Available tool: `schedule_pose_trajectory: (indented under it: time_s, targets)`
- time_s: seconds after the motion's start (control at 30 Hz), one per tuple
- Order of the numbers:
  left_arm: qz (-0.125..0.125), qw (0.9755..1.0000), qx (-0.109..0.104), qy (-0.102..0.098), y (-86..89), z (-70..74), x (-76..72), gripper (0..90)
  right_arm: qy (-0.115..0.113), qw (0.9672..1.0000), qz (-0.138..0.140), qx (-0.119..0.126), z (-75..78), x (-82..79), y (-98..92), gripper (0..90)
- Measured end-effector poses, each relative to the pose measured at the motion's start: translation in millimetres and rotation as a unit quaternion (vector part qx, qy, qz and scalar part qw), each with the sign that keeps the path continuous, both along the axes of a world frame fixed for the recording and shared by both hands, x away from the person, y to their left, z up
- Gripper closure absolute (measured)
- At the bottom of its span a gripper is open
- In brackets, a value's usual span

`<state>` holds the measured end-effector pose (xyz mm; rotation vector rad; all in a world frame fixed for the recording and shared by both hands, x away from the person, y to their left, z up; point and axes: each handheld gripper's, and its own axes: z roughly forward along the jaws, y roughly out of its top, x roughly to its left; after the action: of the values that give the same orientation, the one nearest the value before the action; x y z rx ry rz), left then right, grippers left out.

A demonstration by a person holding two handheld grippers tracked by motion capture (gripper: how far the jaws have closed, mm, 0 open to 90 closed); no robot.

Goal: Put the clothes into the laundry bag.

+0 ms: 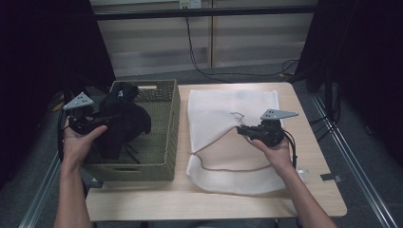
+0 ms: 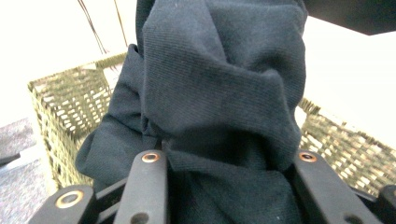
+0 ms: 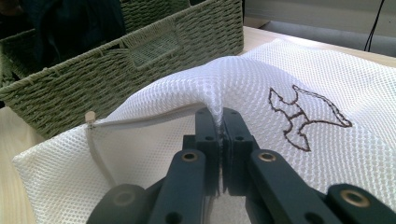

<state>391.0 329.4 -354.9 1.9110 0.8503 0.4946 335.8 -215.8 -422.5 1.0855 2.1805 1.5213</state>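
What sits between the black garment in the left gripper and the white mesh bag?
The right wall of the green woven basket stands between the black garment and the white mesh bag, then a bare strip of table, as the high view shows.

Black garment (image 2: 219, 93); olive-green woven basket (image 1: 166, 142); white mesh laundry bag (image 3: 289, 84) with brown embroidered outline motif (image 3: 303, 116); pale wood table (image 1: 313, 190).

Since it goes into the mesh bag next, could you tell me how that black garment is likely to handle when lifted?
Probably floppy: the black garment bunches in folds between the left gripper jaws. Likely light, hanging above the basket from one pinch.
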Motion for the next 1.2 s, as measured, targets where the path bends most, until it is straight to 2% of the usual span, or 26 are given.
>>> schedule_pose_trajectory:
  time_s: [0.2, 0.23, 0.33, 0.4, 0.5, 0.63, 0.77, 0.93, 1.0, 1.03, 1.07, 1.17, 1.2]
  targets:
    - [-0.004, 0.9992, -0.027, -0.027, 0.8, 14.1, -7.4, 63.9, -0.001, 1.0, -0.001, 0.003, 0.5, 0.1, -0.6, 87.1]
    - [-0.008, 0.9988, -0.038, -0.032, 1.2, 16.5, -8.5, 63.8, 0.0, 1.0, 0.0, 0.003, 0.7, -0.1, -0.6, 87.2]
    - [-0.004, 0.998, -0.048, -0.042, 2.0, 21.9, -12.0, 63.8, 0.0, 1.0, 0.001, 0.004, 1.3, -0.5, -0.7, 87.2]
    - [-0.007, 0.9968, -0.063, -0.049, 3.1, 25.2, -13.8, 63.7, 0.0, 1.0, 0.001, 0.004, 1.4, -0.6, -0.6, 87.3]
    - [-0.003, 0.9952, -0.076, -0.063, 5.4, 30.1, -16.5, 63.7, 0.0, 1.0, 0.002, 0.004, 0.9, -0.4, -0.6, 87.3]
    - [-0.001, 0.9928, -0.096, -0.072, 6.9, 36.6, -20.9, 63.7, -0.001, 1.0, 0.003, 0.002, 0.3, 0.1, 0.0, 87.2]
    - [0.001, 0.9916, -0.097, -0.085, 7.5, 43.1, -25.0, 63.7, -0.001, 1.0, 0.003, 0.003, 0.6, -0.1, -0.1, 87.2]
    - [0.003, 0.9873, -0.123, -0.101, 8.8, 49.4, -28.6, 63.6, 0.0, 1.0, 0.002, 0.004, 0.8, -0.4, -0.1, 87.2]
    - [0.001, 0.9875, -0.119, -0.104, 11.2, 52.0, -30.0, 63.6, 0.0, 1.0, 0.002, 0.004, 0.6, -0.4, 0.0, 87.2]
    - [0.0, 0.9859, -0.13, -0.105, 10.7, 52.7, -30.7, 63.6, 0.0, 1.0, 0.002, 0.004, 0.6, -0.3, 0.0, 87.3]
    - [0.003, 0.9863, -0.125, -0.107, 11.6, 54.1, -31.9, 63.6, 0.0, 1.0, 0.002, 0.004, 0.5, -0.3, 0.0, 87.2]
    - [0.0, 0.9849, -0.129, -0.116, 11.5, 57.5, -34.1, 63.6, 0.001, 1.0, 0.002, 0.004, 0.1, -0.2, 0.1, 87.2]
    - [0.003, 0.9837, -0.135, -0.119, 10.3, 58.4, -35.1, 63.6, -0.001, 1.0, 0.003, 0.002, 0.1, -0.1, 0.2, 87.2]
